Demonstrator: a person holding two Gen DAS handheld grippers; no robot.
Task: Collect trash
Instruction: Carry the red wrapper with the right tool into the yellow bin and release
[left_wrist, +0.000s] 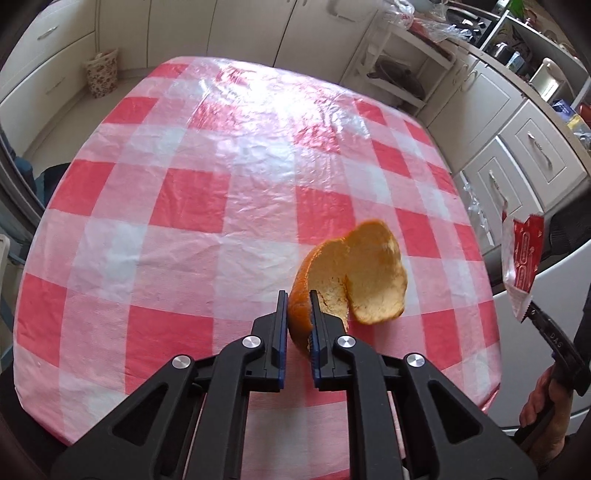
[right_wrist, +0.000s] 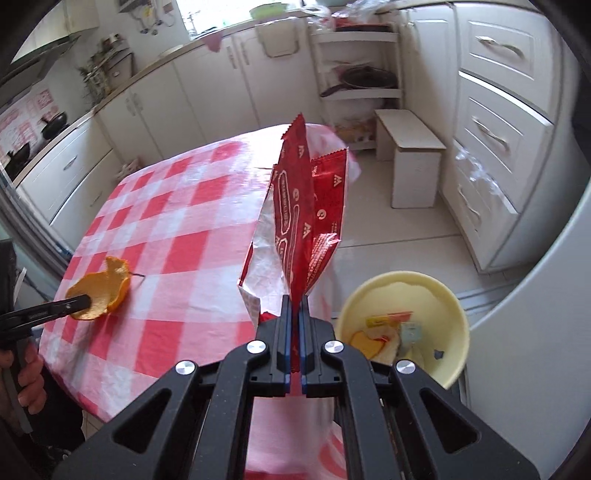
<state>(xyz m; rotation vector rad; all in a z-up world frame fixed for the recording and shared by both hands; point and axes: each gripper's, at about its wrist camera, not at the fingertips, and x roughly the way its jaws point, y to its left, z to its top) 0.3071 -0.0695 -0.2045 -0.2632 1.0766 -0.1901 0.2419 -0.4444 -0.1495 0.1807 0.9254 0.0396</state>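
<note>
My left gripper (left_wrist: 298, 295) is shut on an orange peel (left_wrist: 365, 273) and holds it over the red-and-white checked table (left_wrist: 184, 184). The peel (right_wrist: 99, 291) and the left gripper (right_wrist: 79, 302) also show in the right wrist view. My right gripper (right_wrist: 294, 299) is shut on a torn red snack wrapper (right_wrist: 306, 206), held upright beyond the table's right edge. The wrapper (left_wrist: 521, 254) and the right gripper (left_wrist: 532, 314) show at the right of the left wrist view. A pale yellow bin (right_wrist: 454, 306) on the floor holds several scraps, just right of the right gripper.
White cabinets (right_wrist: 495, 122) and a shelf rack (right_wrist: 354, 55) surround the table. A small white stool (right_wrist: 413, 155) stands on the tiled floor. A floral bag (left_wrist: 101, 72) sits on the floor beyond the table's far left corner.
</note>
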